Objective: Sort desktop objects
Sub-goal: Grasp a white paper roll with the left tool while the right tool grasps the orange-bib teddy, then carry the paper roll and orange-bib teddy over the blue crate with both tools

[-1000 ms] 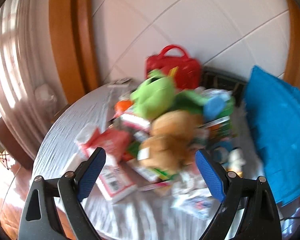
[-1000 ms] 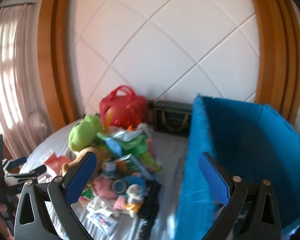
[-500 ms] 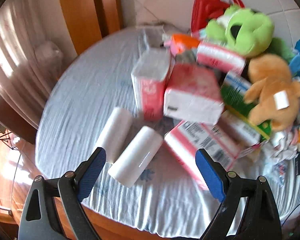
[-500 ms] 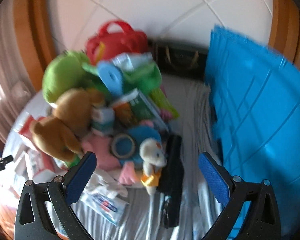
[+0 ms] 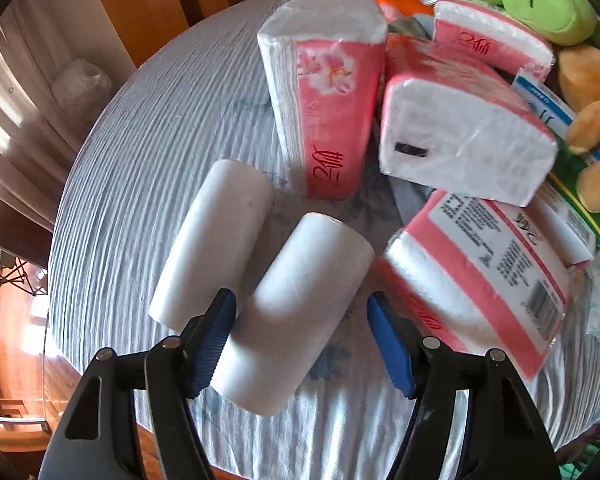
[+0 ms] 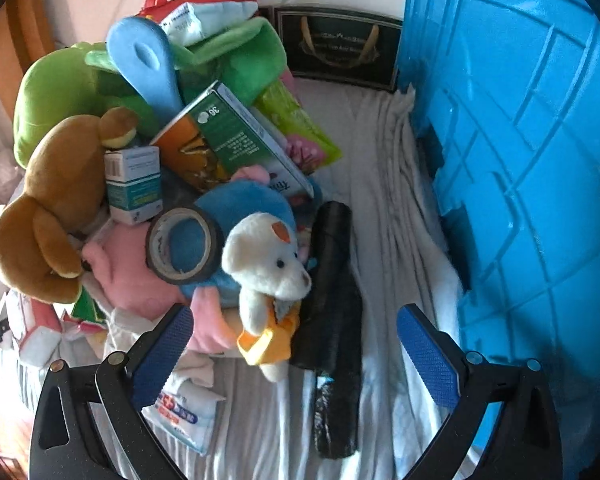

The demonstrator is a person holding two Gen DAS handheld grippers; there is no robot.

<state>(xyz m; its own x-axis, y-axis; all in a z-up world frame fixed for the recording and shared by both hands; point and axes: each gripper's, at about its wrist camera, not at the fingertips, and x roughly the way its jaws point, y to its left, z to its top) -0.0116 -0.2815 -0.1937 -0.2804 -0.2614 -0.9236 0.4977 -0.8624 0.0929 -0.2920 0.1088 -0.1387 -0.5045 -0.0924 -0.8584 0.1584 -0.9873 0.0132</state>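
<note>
Table point(image 5: 148, 128): carries every item; the pile sits toward its far and right part in the left wrist view.
Rolls: 2 lie side by side at the near edge; near roll point(image 5: 296, 312) right of far roll point(image 5: 216, 240).
Tissue packs: upright pack point(image 5: 324, 92) behind the rolls; tilted pack point(image 5: 460, 136) to its right, above flat pack point(image 5: 488, 280).
Bear point(image 6: 48, 216): left of small box point(image 6: 134, 184).
Tape ring point(image 6: 184, 244): just left of small bear point(image 6: 268, 272).
Dark roll point(image 6: 332, 320): right of small bear.
Crate point(image 6: 520, 160): right of the pile.
</note>
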